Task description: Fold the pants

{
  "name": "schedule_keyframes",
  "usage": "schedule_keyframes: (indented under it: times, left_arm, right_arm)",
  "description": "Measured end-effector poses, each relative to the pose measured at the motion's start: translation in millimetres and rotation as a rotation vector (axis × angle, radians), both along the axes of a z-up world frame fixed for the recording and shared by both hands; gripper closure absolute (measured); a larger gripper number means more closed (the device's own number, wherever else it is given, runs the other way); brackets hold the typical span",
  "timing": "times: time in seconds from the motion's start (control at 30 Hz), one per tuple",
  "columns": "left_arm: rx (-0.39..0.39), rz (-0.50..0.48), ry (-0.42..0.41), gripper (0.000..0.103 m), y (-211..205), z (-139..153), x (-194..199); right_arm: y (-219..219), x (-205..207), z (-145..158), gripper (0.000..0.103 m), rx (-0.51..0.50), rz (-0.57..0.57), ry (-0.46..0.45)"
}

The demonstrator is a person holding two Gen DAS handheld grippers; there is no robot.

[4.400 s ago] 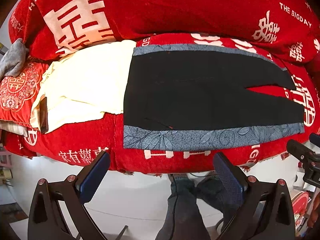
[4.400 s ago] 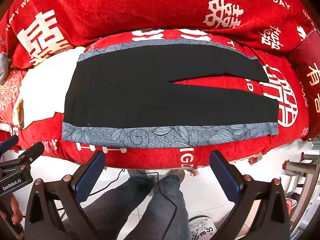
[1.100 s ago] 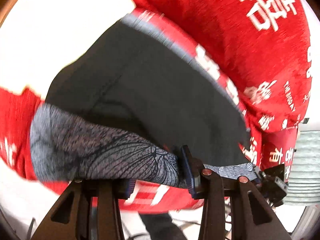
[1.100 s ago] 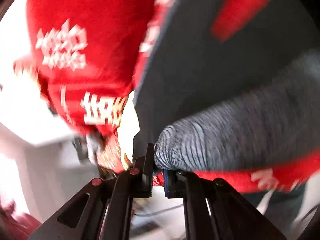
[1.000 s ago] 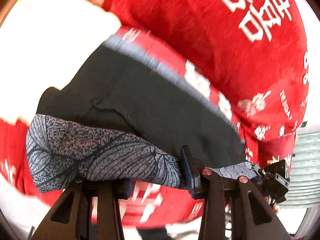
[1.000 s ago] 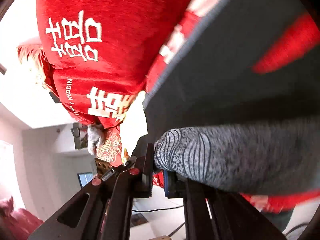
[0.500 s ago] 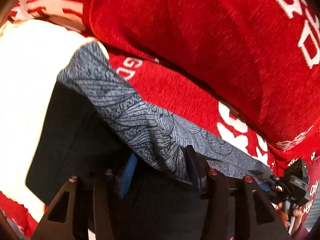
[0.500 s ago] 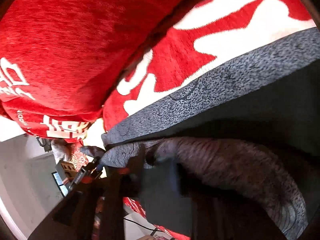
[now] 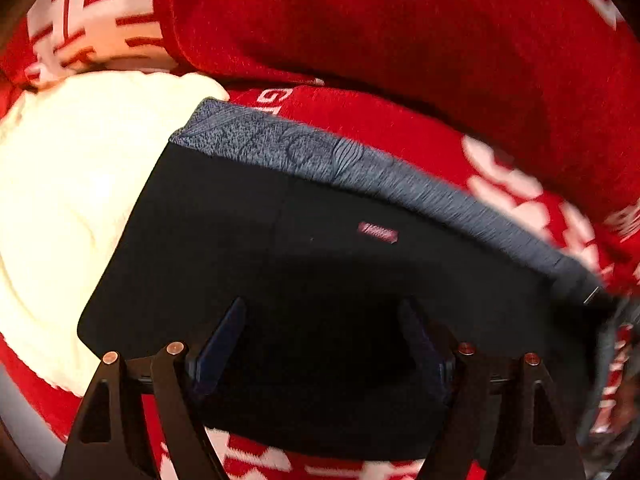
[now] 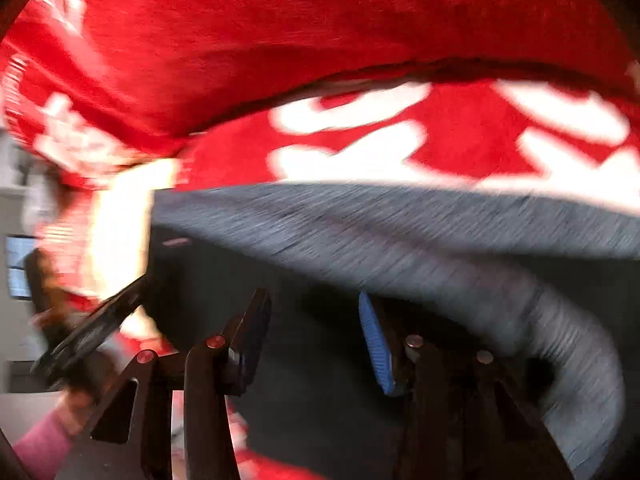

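Note:
The black pants (image 9: 224, 232) lie folded lengthwise on the red sofa cover, with their grey leaf-patterned band (image 9: 280, 144) along the far edge. My left gripper (image 9: 322, 312) hovers close over the black cloth. Its jaws are opening and nothing is between them. The right wrist view is blurred. It shows my right gripper (image 10: 312, 304) over the black pants (image 10: 320, 400), jaws apart and closing, with no cloth pinched. A loose end of the grey band (image 10: 568, 352) curls to the right of it. The left gripper (image 10: 88, 336) shows at the left edge there.
A cream blanket (image 9: 60, 200) lies left of the pants. The red back cushion (image 9: 400, 40) rises just behind the far edge. A hand with a pink sleeve (image 10: 40, 444) shows low on the left. A screen (image 10: 16, 268) glows beyond the sofa's end.
Both grippers carried the near grey band over the pants to the far edge, then let it go. Their jaws went from shut on the band to apart.

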State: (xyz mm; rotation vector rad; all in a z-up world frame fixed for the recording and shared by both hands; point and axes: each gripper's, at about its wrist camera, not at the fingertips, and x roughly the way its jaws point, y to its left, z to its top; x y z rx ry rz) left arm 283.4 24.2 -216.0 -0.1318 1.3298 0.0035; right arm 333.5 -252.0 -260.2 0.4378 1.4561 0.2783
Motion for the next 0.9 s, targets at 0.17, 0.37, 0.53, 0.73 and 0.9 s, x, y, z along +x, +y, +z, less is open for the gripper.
schedule_keyframes:
  times: [0.17, 0.37, 0.53, 0.73, 0.9]
  left_arm:
    - [0.047, -0.036, 0.019, 0.024, -7.8, 14.3, -4.2]
    - [0.018, -0.193, 0.017, 0.024, -66.6, 59.7, -37.0]
    - [-0.123, -0.367, 0.070, 0.024, -156.5, 79.5, -66.1]
    - [-0.292, -0.520, 0.181, 0.024, -274.1, 63.9, -80.9]
    - [-0.301, -0.568, 0.226, 0.024, -324.1, 40.3, -93.5]
  right_arm:
    - [-65.5, -0.9, 26.0, 0.055, 0.107, -0.243, -0.076]
    - [-125.7, -81.8, 65.2, 0.055, 0.147, -0.267, -0.077]
    - [-193.5, -184.6, 74.6, 0.050, 0.111, -0.378, -0.034]
    - [-267.6, -323.0, 51.8, 0.048, 0.043, -0.599, 0.117]
    - [-285.7, -399.7, 31.9, 0.048, 0.027, -0.704, 0.171]
